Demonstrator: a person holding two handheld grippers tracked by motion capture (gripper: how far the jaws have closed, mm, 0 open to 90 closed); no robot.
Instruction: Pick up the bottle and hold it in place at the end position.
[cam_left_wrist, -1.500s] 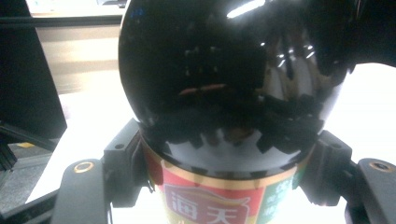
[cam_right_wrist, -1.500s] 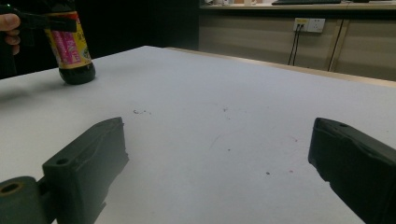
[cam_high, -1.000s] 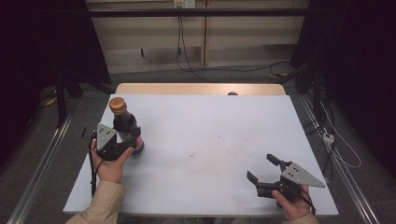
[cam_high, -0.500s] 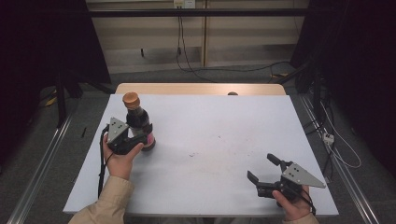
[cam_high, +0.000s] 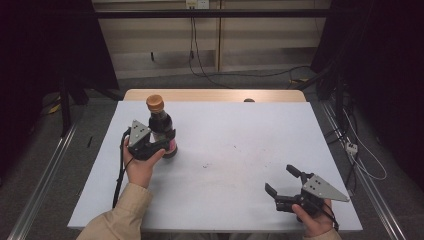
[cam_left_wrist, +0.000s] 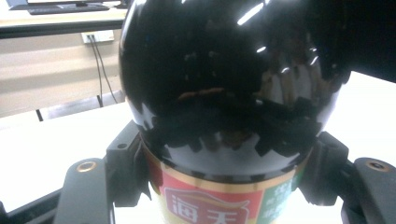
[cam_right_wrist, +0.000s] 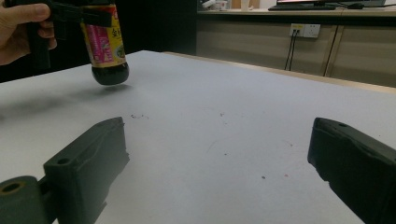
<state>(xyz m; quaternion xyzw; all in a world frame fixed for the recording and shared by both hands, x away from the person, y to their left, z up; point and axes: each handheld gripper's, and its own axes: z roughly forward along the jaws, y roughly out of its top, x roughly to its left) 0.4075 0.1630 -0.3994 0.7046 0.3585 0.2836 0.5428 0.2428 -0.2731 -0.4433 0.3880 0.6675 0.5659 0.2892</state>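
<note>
Bottle label (cam_left_wrist: 205, 200), left gripper view: red shield panel below a gold band, white Chinese characters 海天, cut off at the frame's bottom edge. Green panel right of the shield, characters too small to read. Right gripper view, same label (cam_right_wrist: 106, 39): yellow and pink, print illegible.

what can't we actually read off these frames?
- Bottle cap: cut off by the top edge of the left gripper view.
- Label text: cut by the bottom edge there; too small in the high view.
- Small dark object at the table's far edge: too small to identify.
</note>
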